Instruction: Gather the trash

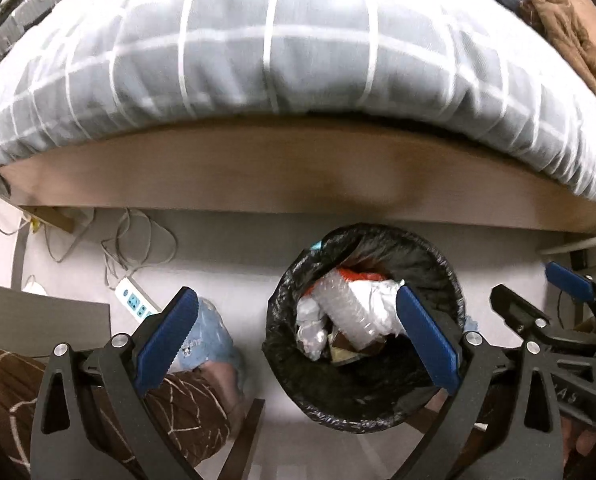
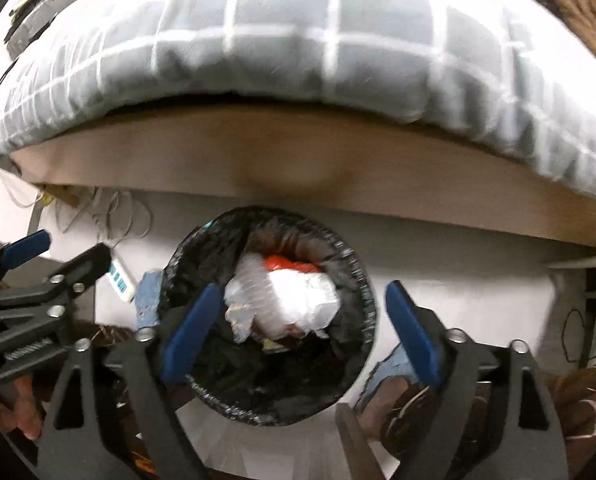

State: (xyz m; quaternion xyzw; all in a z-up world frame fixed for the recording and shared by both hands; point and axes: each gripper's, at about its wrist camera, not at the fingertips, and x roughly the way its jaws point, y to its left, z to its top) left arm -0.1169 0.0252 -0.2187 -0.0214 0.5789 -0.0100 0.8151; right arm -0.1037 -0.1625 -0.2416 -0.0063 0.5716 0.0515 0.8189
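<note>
We are holding the left gripper (image 1: 298,328) nearest the lens, its blue fingers (image 1: 166,340) spreading wide with nothing between them, above the floor (image 1: 226,256). The right-hand finger is crossing in front of the trash bin (image 1: 438,264), while the left-hand one is hanging over our slippered foot (image 1: 210,340). We are keeping the right gripper (image 2: 306,332) open just as wide and empty, straddling the same bin, which is lined with a black bag (image 2: 338,264). The bin is sitting on the floor just in front of the bed frame (image 1: 298,176). Inside it, crumpled white and clear plastic trash (image 1: 350,312) is piling up, with something red behind. A checked grey quilt (image 1: 278,48) is hanging over the frame. A power strip (image 1: 134,300) and loose cables (image 1: 138,240) are lying to the left.
</note>
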